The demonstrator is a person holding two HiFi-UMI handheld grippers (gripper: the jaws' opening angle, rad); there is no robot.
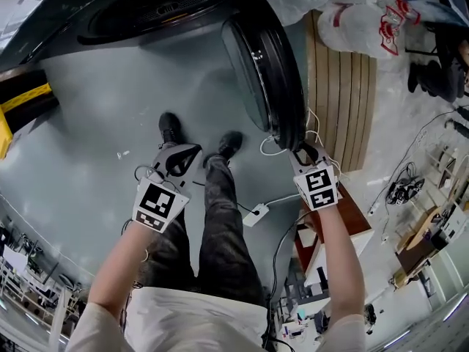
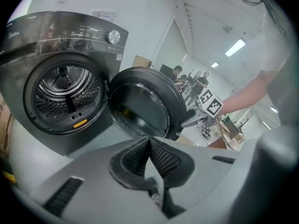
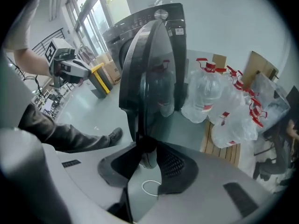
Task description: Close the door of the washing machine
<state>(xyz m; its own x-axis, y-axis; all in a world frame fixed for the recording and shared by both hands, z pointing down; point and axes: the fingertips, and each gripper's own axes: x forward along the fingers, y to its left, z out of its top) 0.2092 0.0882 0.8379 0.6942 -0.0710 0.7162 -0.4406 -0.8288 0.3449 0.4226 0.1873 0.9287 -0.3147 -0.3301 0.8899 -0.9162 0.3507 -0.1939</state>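
washing machine [image 2: 46, 139]: dark grey front-loader standing on the floor [image 1: 110, 108]. We see its drum [image 2: 65, 90] open to the room and a round dial [image 2: 112, 36] on the top panel.
door [image 1: 264, 72]: round and dark with a glass middle. It is swung wide out from the machine's front, well off the drum opening, so it is not closed. In the head view it stands edge-on between the person's feet and the pallet.
right hand-held gripper [image 1: 304, 154]: at the door's free edge, pointing steeply down. In the right gripper view we see the door edge-on, rising from between the jaws. The rim fills the gap between the two pads, so we mark it as clenched on the door rim.
left hand-held gripper [image 1: 178, 161]: held over the floor in front of the person's legs, well apart from the door. Its jaws meet at the tips with nothing between them, and it touches nothing.
person: stands facing the machine in dark trousers. The black shoes [image 1: 170, 127] are on the floor near the door's lower edge.
water bottles [image 3: 205, 97]: several big clear ones with red caps, beside the machine on the far side of the door.
wooden pallet [image 1: 344, 101]: lies flat on the floor, and the bottles sit at its far end.
cable [image 1: 267, 147]: white, looping just beside the right hand-held gripper.
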